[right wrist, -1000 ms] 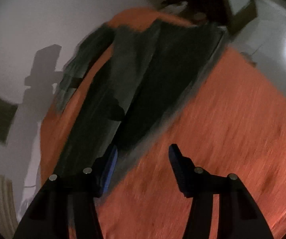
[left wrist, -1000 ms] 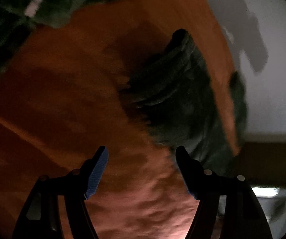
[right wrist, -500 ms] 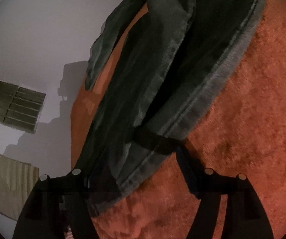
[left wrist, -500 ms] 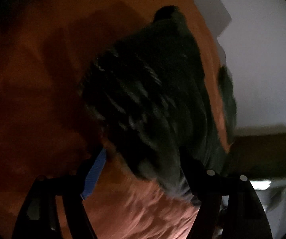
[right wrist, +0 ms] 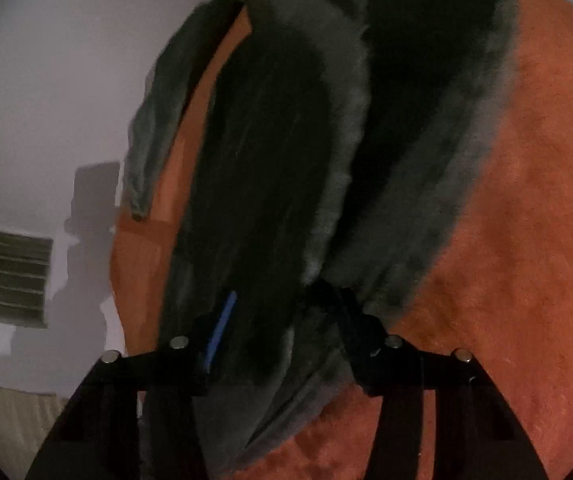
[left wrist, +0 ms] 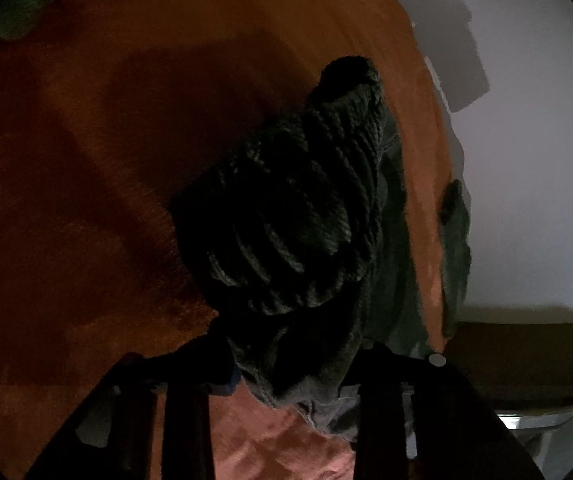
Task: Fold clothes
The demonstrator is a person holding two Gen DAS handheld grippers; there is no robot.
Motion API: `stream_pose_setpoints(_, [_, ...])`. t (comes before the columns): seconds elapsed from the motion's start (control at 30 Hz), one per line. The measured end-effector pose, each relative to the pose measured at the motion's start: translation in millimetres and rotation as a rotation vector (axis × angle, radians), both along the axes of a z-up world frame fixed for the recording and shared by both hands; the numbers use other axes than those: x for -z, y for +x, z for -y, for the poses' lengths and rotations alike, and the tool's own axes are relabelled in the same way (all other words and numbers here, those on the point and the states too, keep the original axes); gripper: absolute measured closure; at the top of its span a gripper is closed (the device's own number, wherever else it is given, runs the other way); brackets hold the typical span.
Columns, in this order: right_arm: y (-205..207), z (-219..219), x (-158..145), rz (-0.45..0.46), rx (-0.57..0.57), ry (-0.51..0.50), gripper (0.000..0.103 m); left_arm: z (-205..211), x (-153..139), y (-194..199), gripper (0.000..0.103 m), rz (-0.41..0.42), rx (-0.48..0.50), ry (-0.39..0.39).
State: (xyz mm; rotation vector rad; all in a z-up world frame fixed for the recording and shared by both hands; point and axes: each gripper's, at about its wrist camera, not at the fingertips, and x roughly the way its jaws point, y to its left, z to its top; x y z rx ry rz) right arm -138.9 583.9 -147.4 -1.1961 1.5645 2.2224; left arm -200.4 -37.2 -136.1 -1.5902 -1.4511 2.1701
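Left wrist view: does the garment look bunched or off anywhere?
Yes. The dark garment is heaped in gathered ridges between the closing left jaws, not flat, and one strip hangs over the orange surface's far edge.

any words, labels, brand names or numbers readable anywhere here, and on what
None: no readable text in either view.
dark garment: no tag, label or print shows; dim and blurred.
orange cover: plain.
wall: bare, only shadows.
left gripper and right gripper: no markings visible, only metal studs and blue pads.
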Motion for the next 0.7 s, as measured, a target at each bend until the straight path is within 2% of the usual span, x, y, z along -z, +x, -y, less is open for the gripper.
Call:
stream_pose_setpoints(0.07, [15,-8,-5,0.002,0.0,0.073,0.041,-3,-4,-2,0.072,0.001,0.011,0.013])
stream_pose_setpoints(0.1, [17,-15,-1,0.0,0.013,0.062,0.037,-4,-3,-2,0.072,0.001,0.015,0.018])
stream_pose_setpoints(0.27, [21,-57,21,-0.015,0.117,-0.01,0.037,3,-3,-8,0.072,-0.003,0.037,0.017])
stream_pose_setpoints(0.47, [-17,-83,24,-0.106,0.104,-0.03,0.037,3,-11,-14,0.072,-0.03,0.081,-0.003])
stream_pose_setpoints(0.6, [-40,-95,32,-0.038,0.142,-0.045,0.037,3,-4,-19,0.072,-0.026,0.088,0.006])
stream_pose_setpoints(0.67, [-50,-101,27,0.007,0.174,-0.018,0.063,9,-2,-7,0.072,-0.035,0.101,-0.014])
stream_pose_setpoints(0.7, [-49,-99,17,0.011,0.151,0.04,0.092,14,-3,-5,0.072,-0.035,0.098,-0.009])
